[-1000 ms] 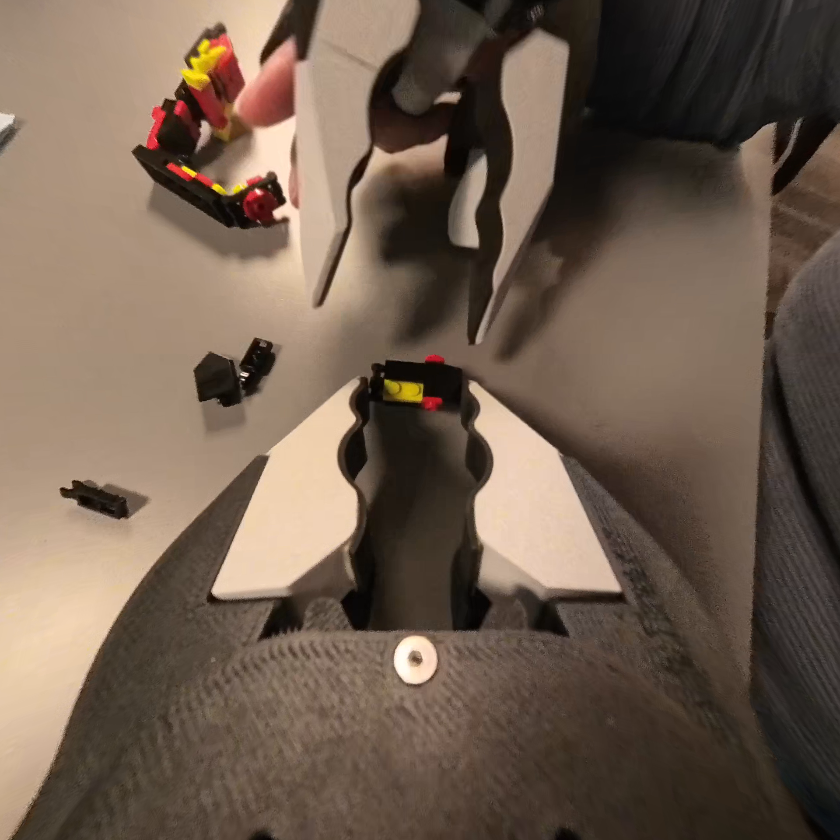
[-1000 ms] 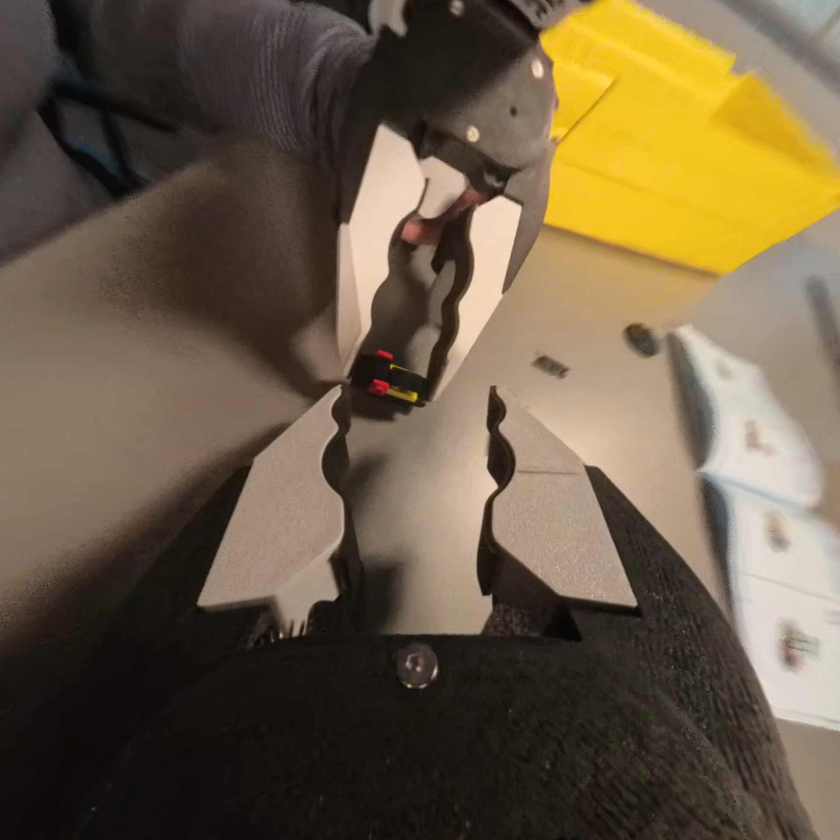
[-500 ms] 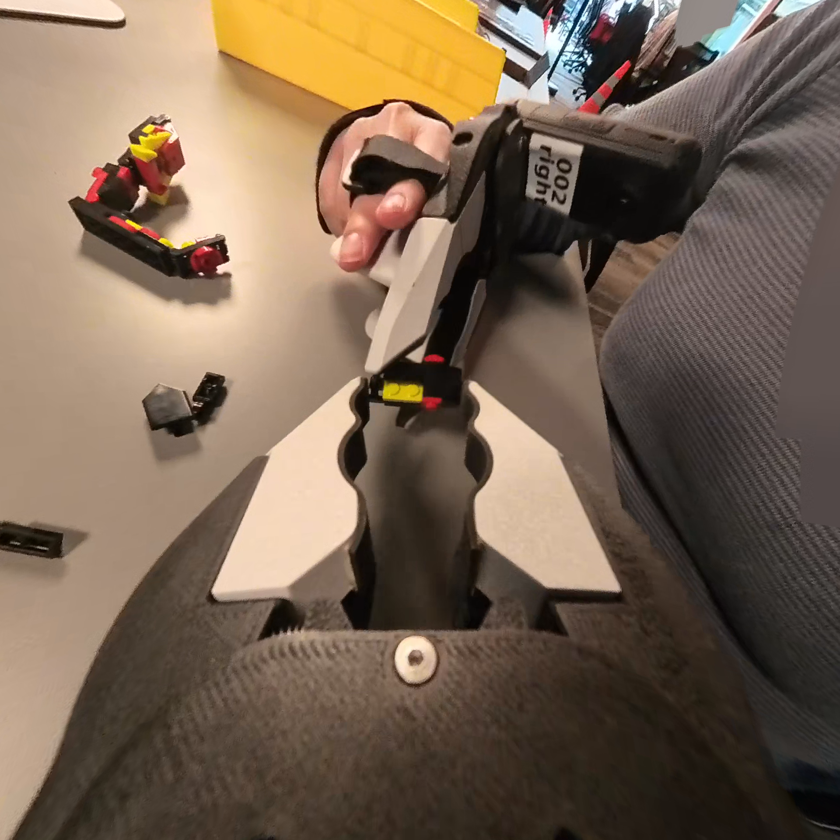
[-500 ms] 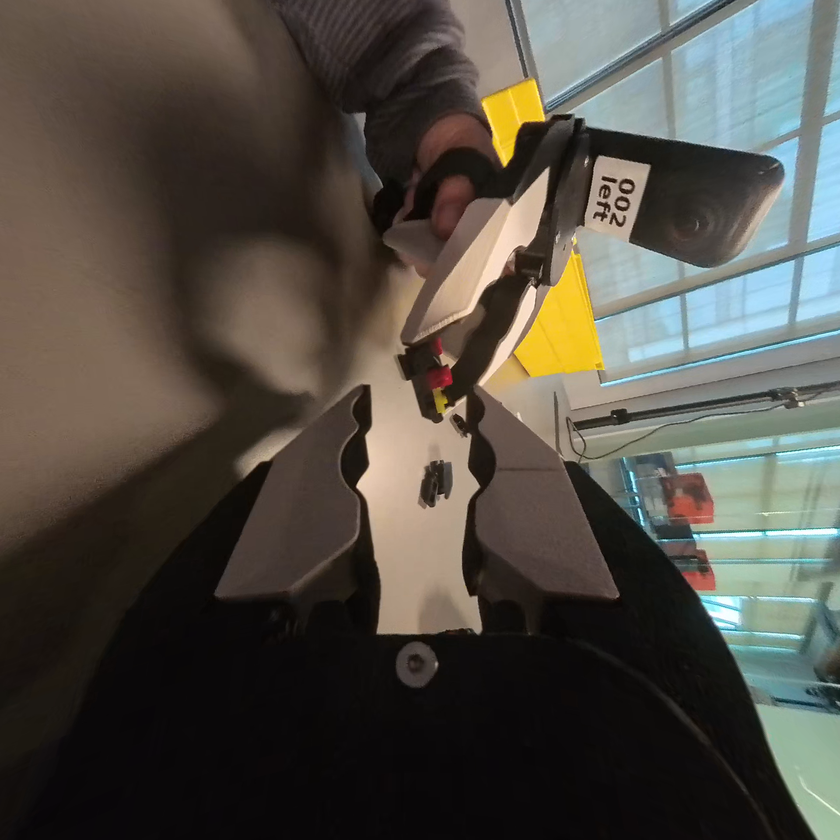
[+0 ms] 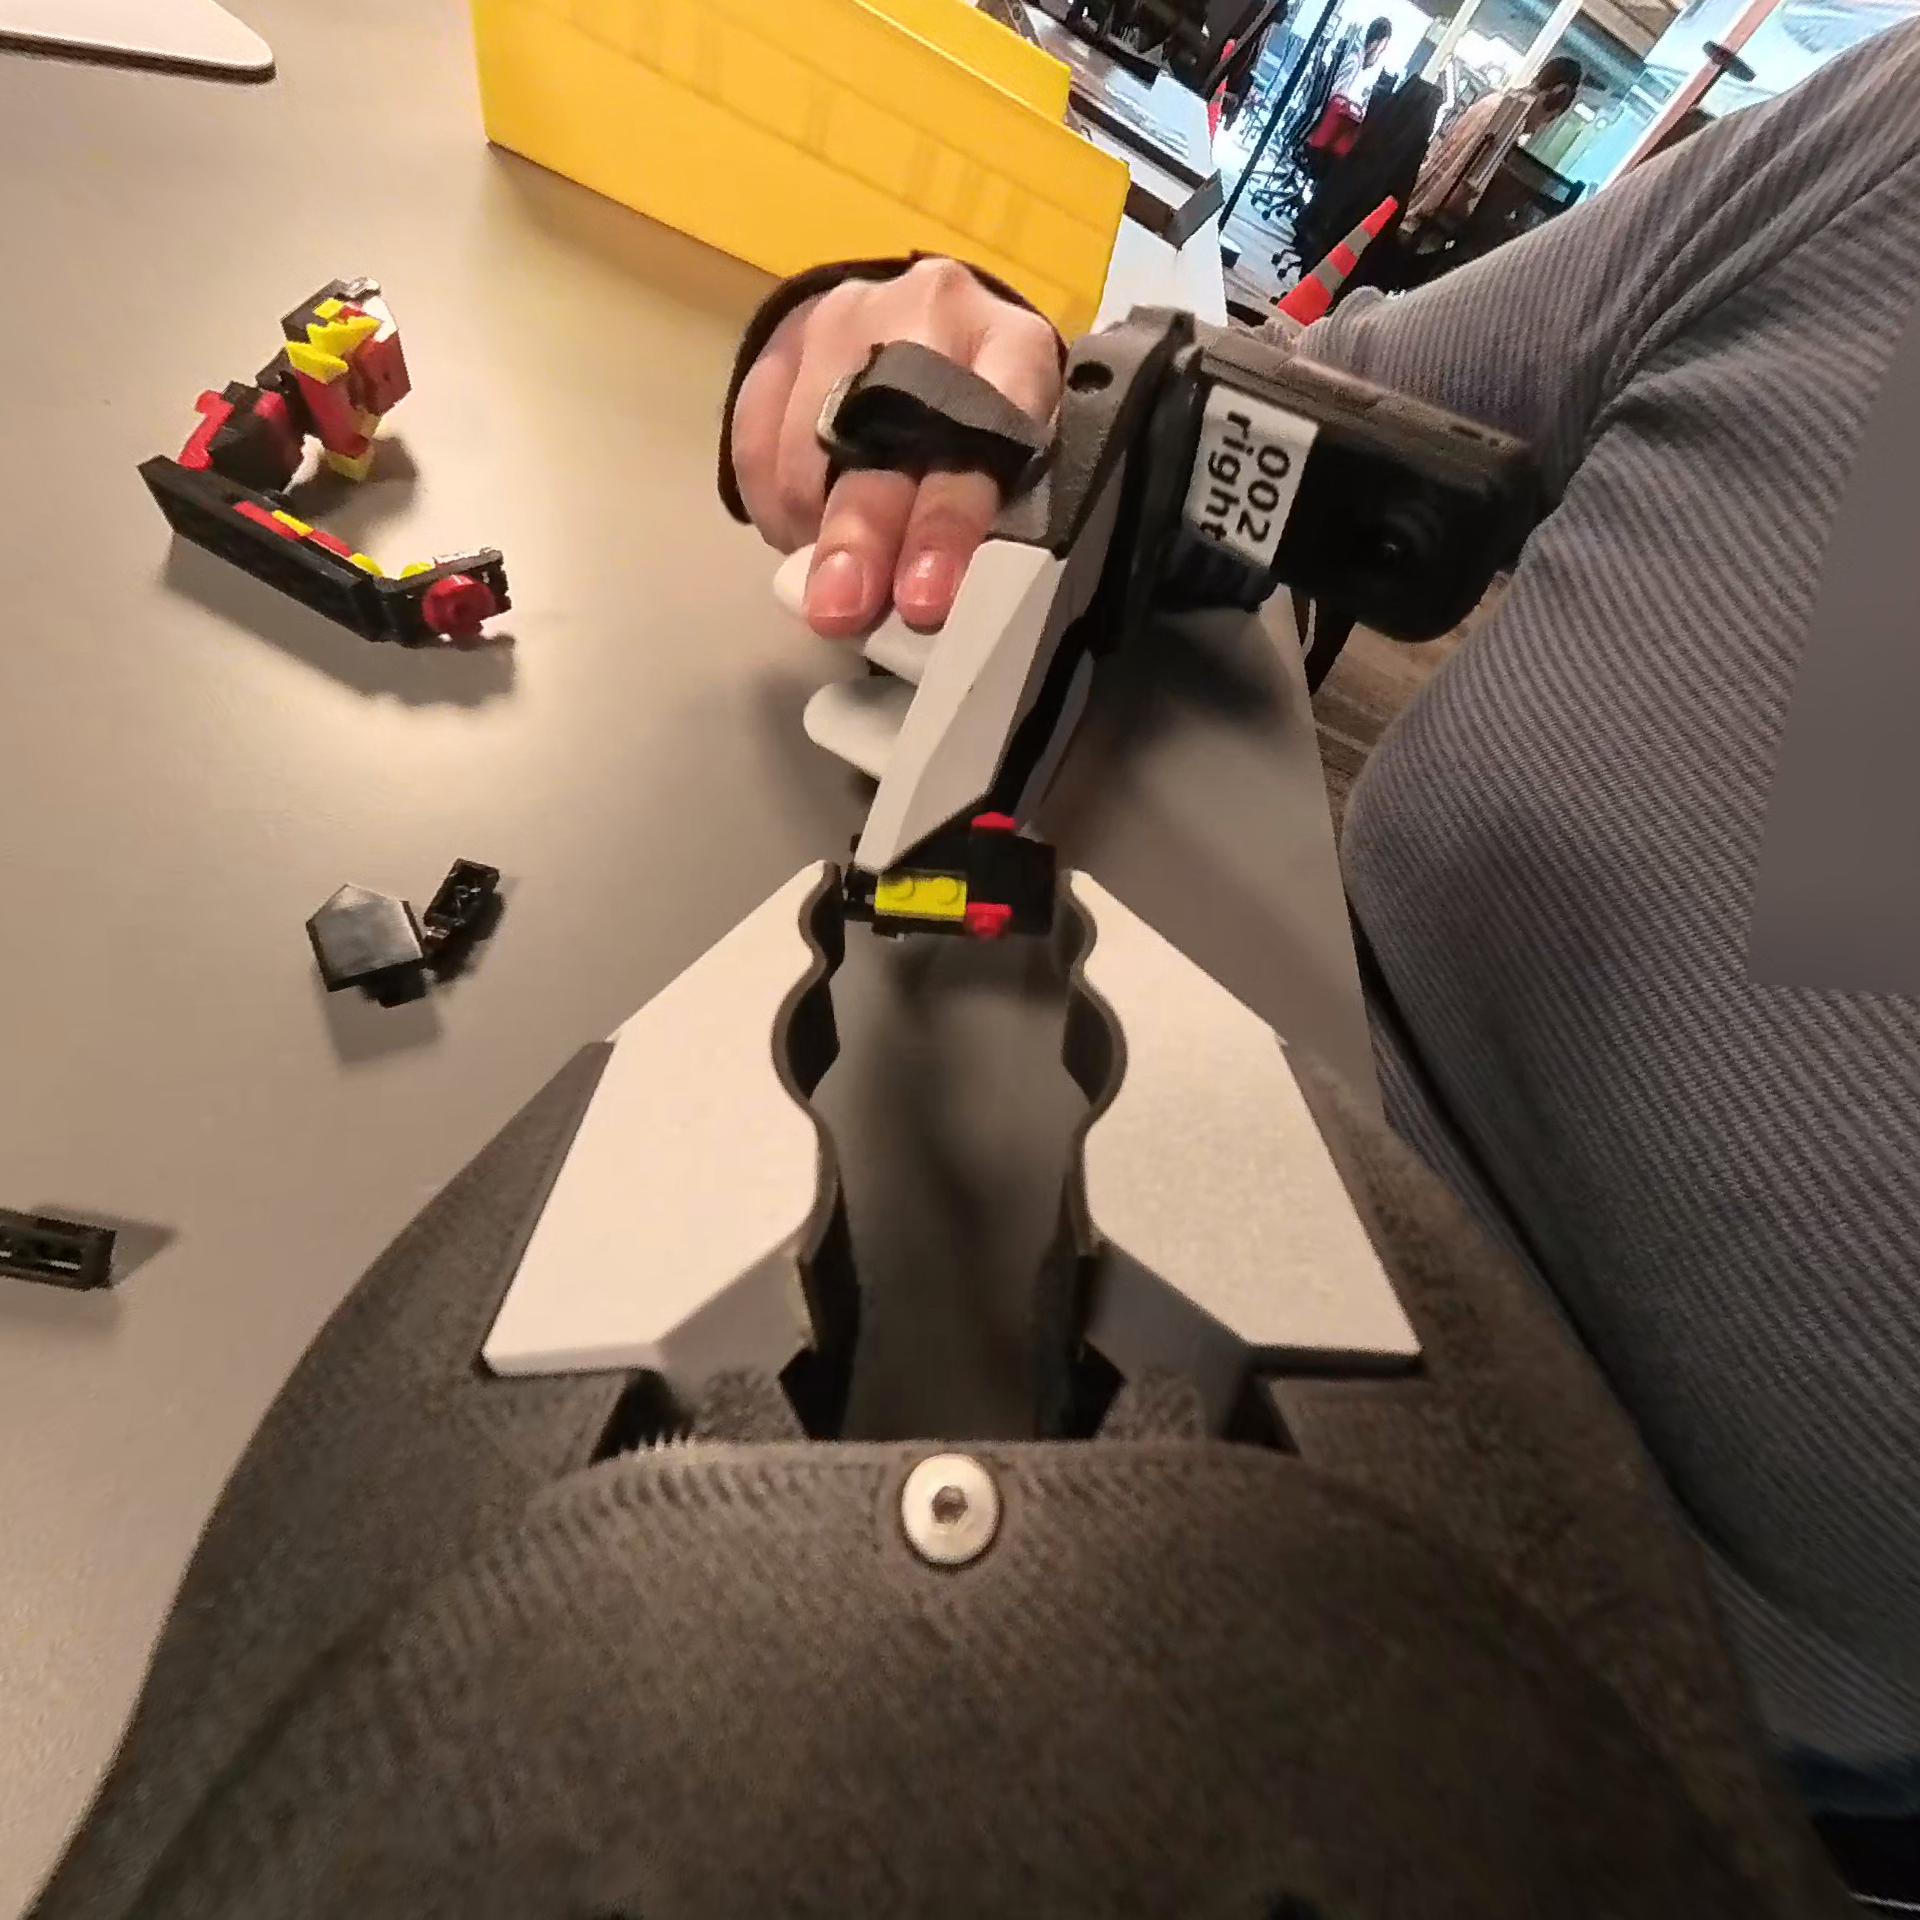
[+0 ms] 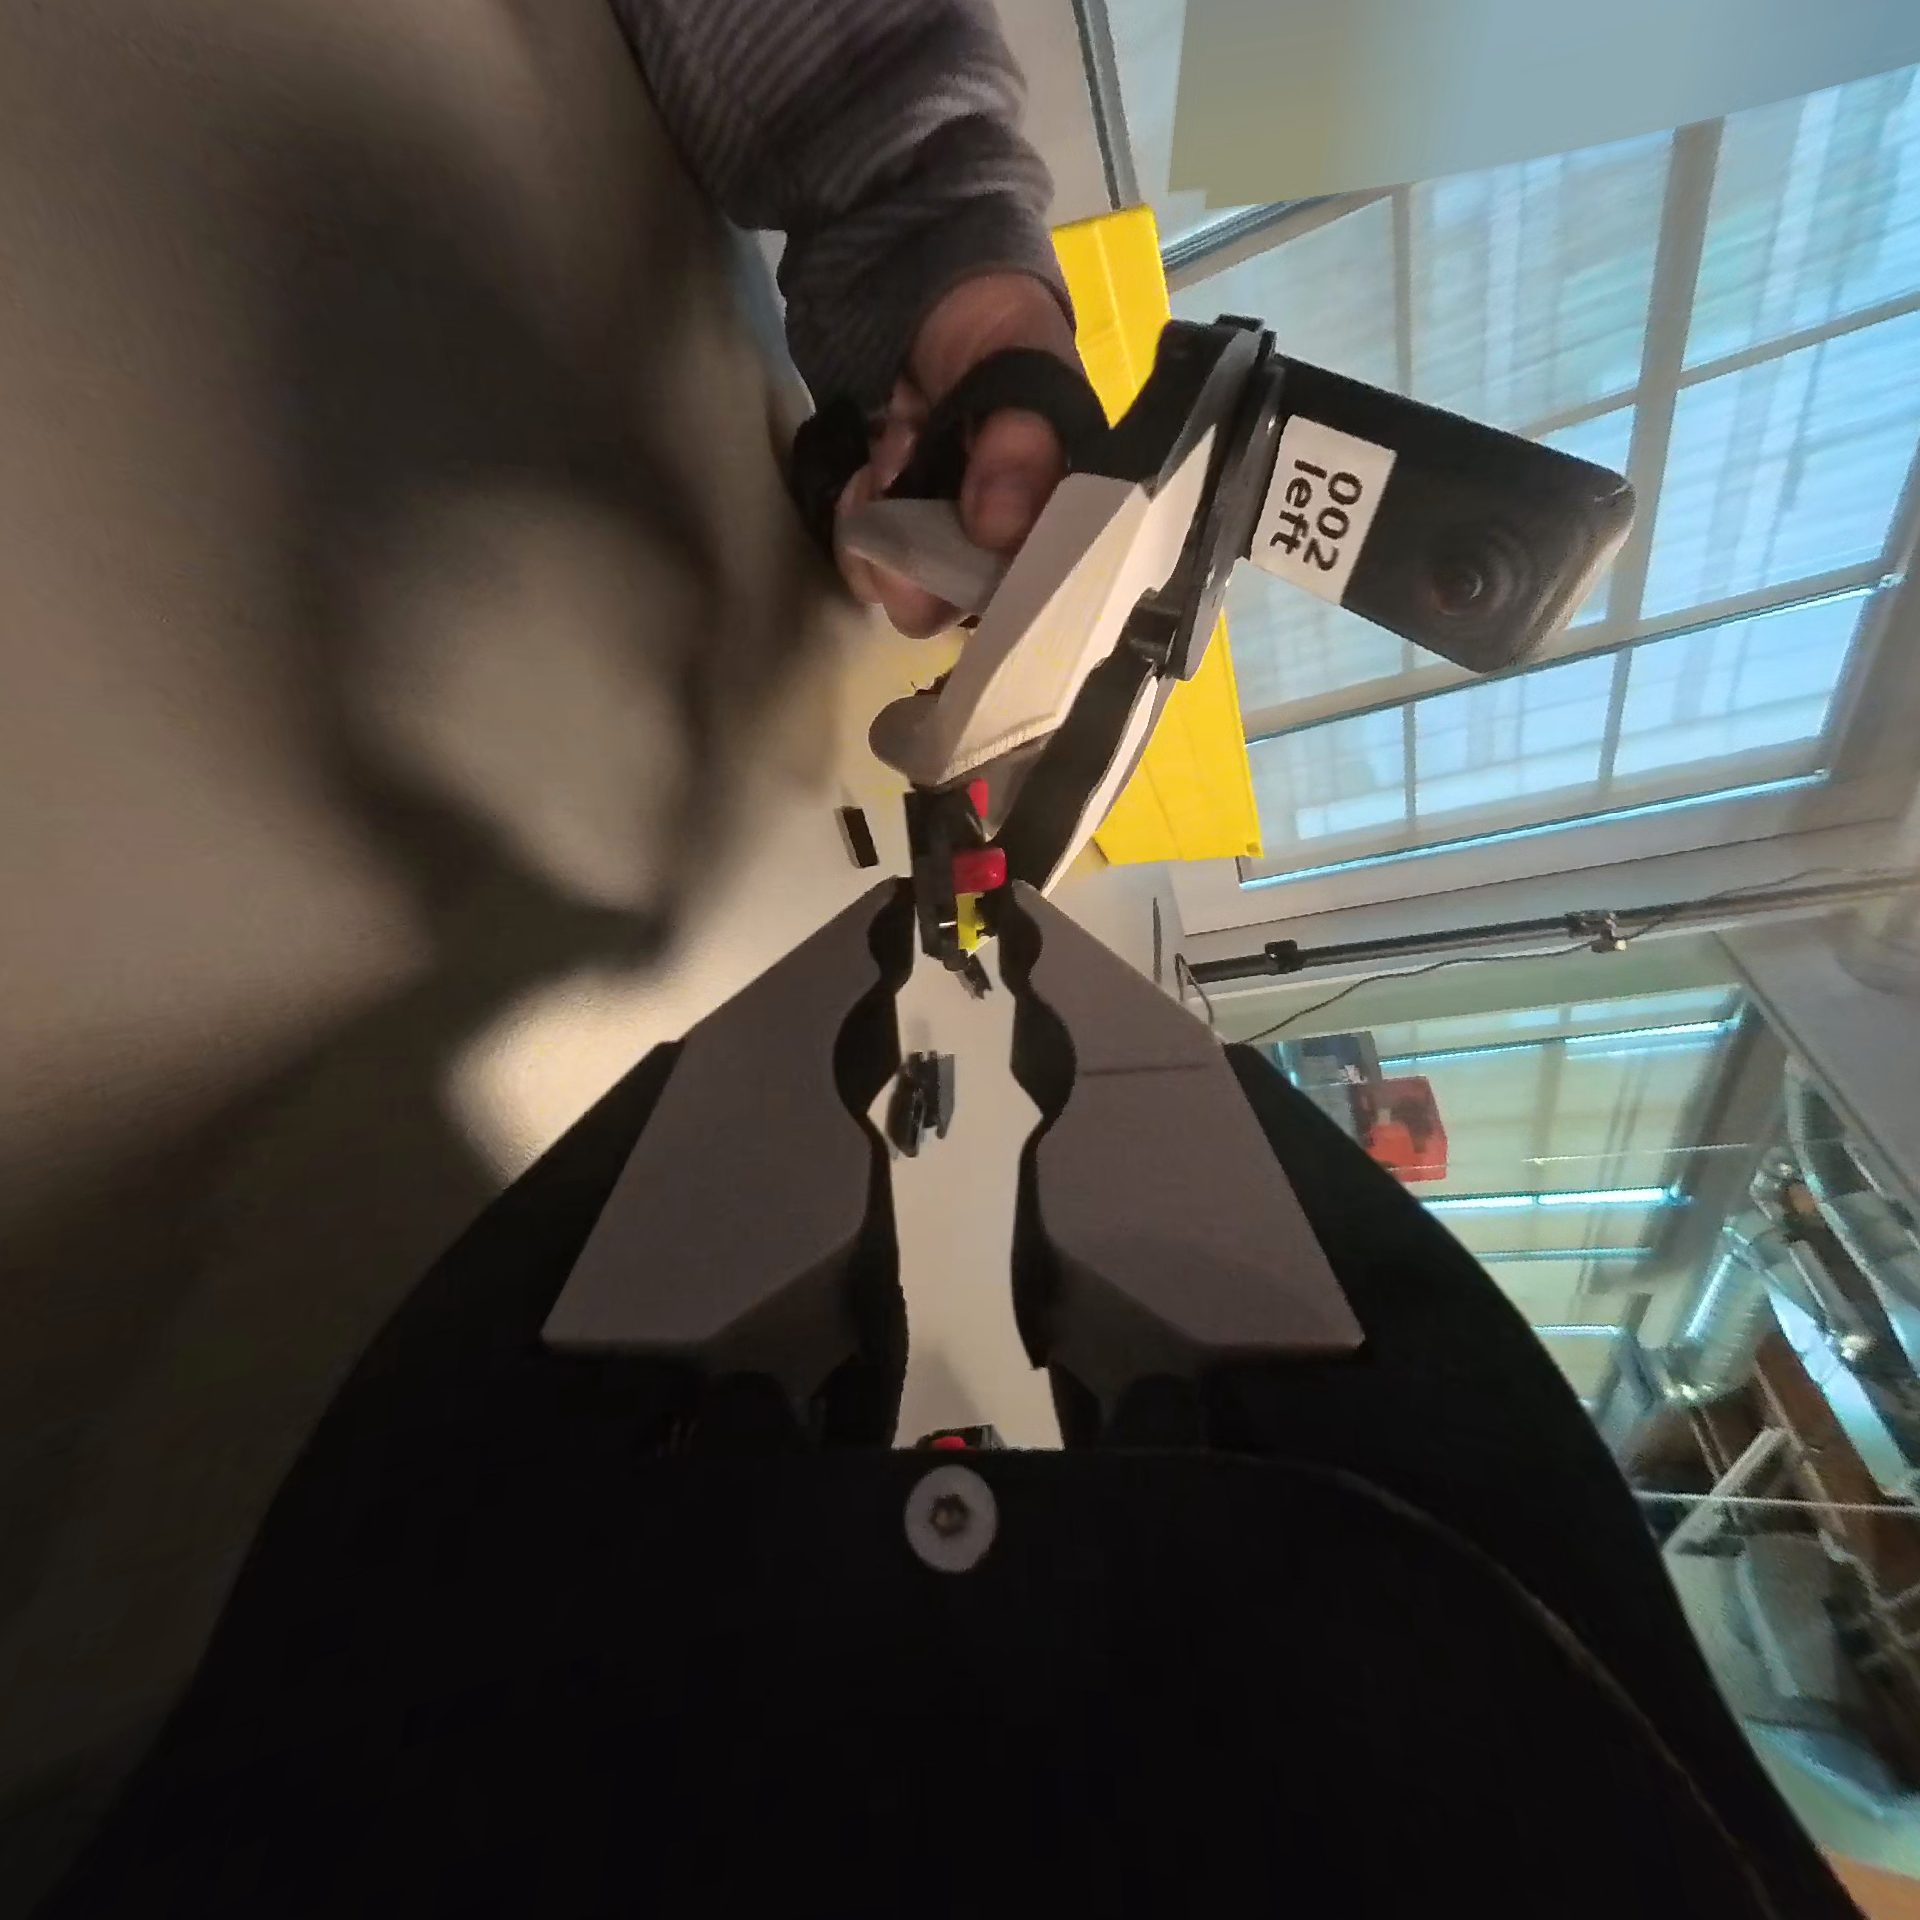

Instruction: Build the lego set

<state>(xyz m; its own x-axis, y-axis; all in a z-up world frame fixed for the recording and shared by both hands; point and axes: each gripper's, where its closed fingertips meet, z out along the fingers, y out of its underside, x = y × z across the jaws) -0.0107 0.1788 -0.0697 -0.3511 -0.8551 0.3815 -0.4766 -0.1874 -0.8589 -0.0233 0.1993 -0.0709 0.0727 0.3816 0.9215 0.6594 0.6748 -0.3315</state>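
A small black, yellow and red lego sub-assembly [image 5: 914, 896] is held in the air above the table. My left gripper [image 5: 948, 906] is shut on it at its fingertips. My right gripper [image 5: 935, 831] comes down from above, and its tips clamp the same piece at its left end. In the right wrist view the piece [image 6: 961, 883] sits between my right gripper's tips [image 6: 958, 902], with the left gripper [image 6: 977, 821] gripping it from the far side. A partly built red, black and yellow model [image 5: 322, 488] lies on the table at the far left.
Loose black pieces [image 5: 395, 935] lie left of the grippers, and another [image 5: 52, 1247] lies at the left edge. A yellow bin [image 5: 800, 135] stands at the back of the table. A person's grey sleeve [image 5: 1662, 935] fills the right side. Less than 4 cm separates the two grippers' tips.
My right gripper was open and apart from the piece; it has turned, come in and closed on it. The left gripper has kept its hold while tilting up.
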